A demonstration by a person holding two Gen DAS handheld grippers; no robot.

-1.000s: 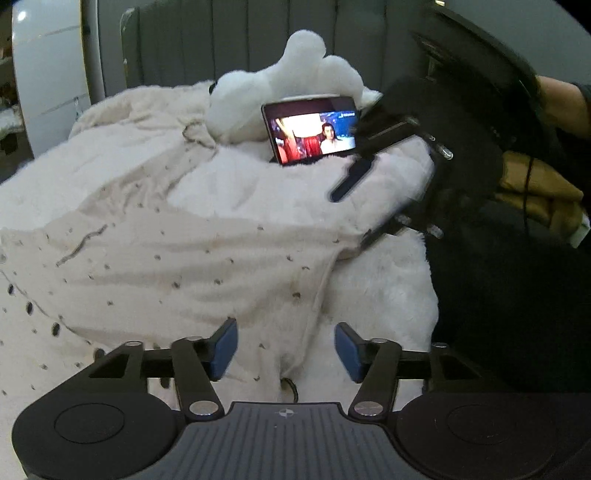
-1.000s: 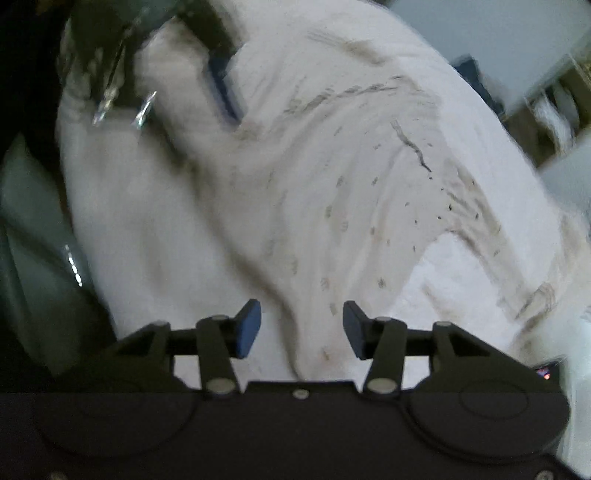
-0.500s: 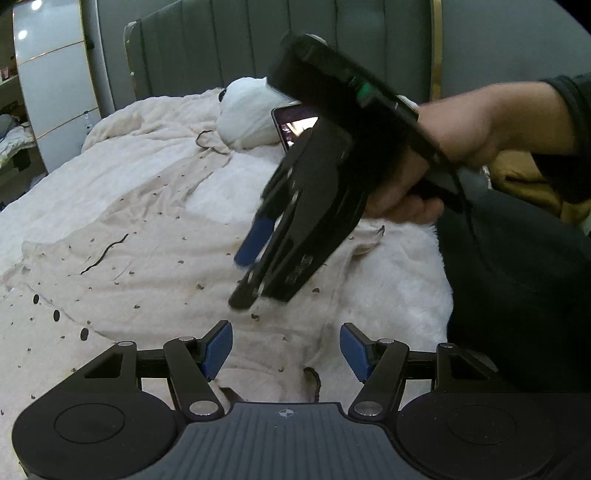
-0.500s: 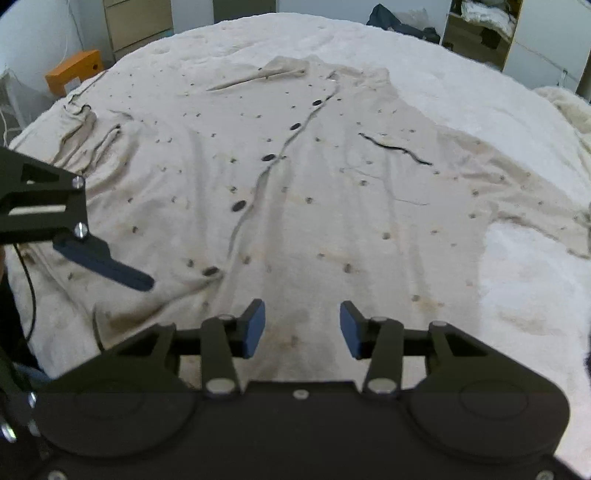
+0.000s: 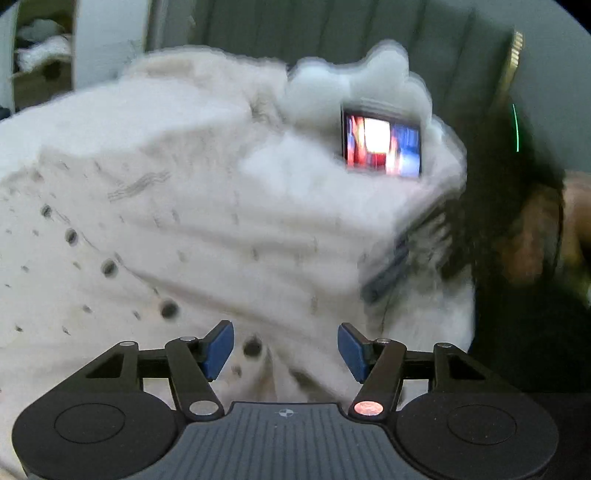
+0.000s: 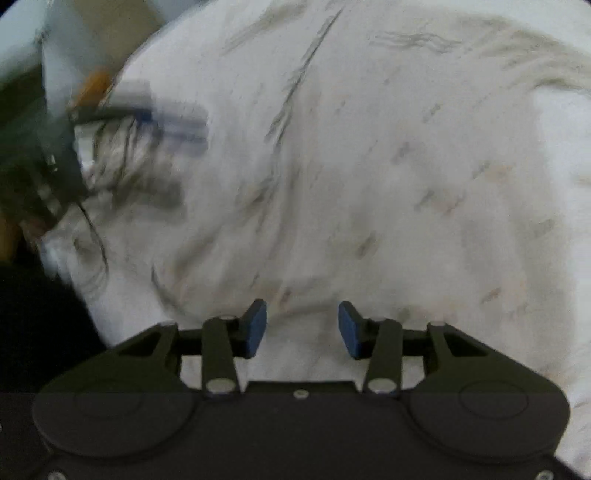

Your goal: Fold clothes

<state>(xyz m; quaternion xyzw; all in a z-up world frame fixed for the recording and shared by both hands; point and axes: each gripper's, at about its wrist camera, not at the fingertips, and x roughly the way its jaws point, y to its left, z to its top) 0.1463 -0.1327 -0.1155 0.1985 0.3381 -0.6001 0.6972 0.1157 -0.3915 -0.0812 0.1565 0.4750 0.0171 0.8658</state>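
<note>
A cream garment (image 5: 192, 251) with small dark dots and dark buttons lies spread on a fluffy white bed cover. My left gripper (image 5: 285, 349) hovers open just above its buttoned front, nothing between the blue pads. In the right wrist view the same garment (image 6: 369, 177) fills the frame, blurred by motion. My right gripper (image 6: 302, 328) is open above it and holds nothing. The right gripper shows as a dark blurred shape (image 5: 399, 258) at the garment's right edge in the left wrist view, and the left gripper appears as a blur (image 6: 140, 122) at upper left in the right wrist view.
A white plush toy (image 5: 351, 85) and a lit phone screen (image 5: 382, 146) rest against the grey padded headboard (image 5: 332, 33). A person's dark sleeve and hand (image 5: 535, 236) fill the right side. An orange object (image 6: 92, 86) lies off the bed's far edge.
The right gripper, held high across the left view half a second ago, has dropped to the garment's right edge. Both cameras are swinging fast, closer to the cloth. Both grippers stay open.
</note>
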